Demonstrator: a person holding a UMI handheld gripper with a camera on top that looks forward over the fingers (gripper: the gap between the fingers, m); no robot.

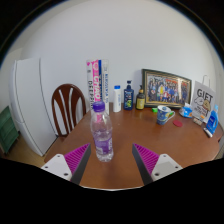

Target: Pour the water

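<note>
At the right of the frame, a white sign [205, 99] leaning at the back of the worktop shows the word "GIFT" in dark capitals; the smaller lines under it cannot be read. The tall pink-and-white box [94, 82] in the upper middle carries vertical lettering too small to make out.

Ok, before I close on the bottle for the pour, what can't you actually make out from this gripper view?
- Water bottle: stands between the open gripper's fingers; its label is too small to read.
- A cup to pour into: none identifiable; the items along the back of the table are too small to tell apart.
- Framed picture: content too small.
- Boxes by the wall: distorted at the wide-angle fringe.
</note>
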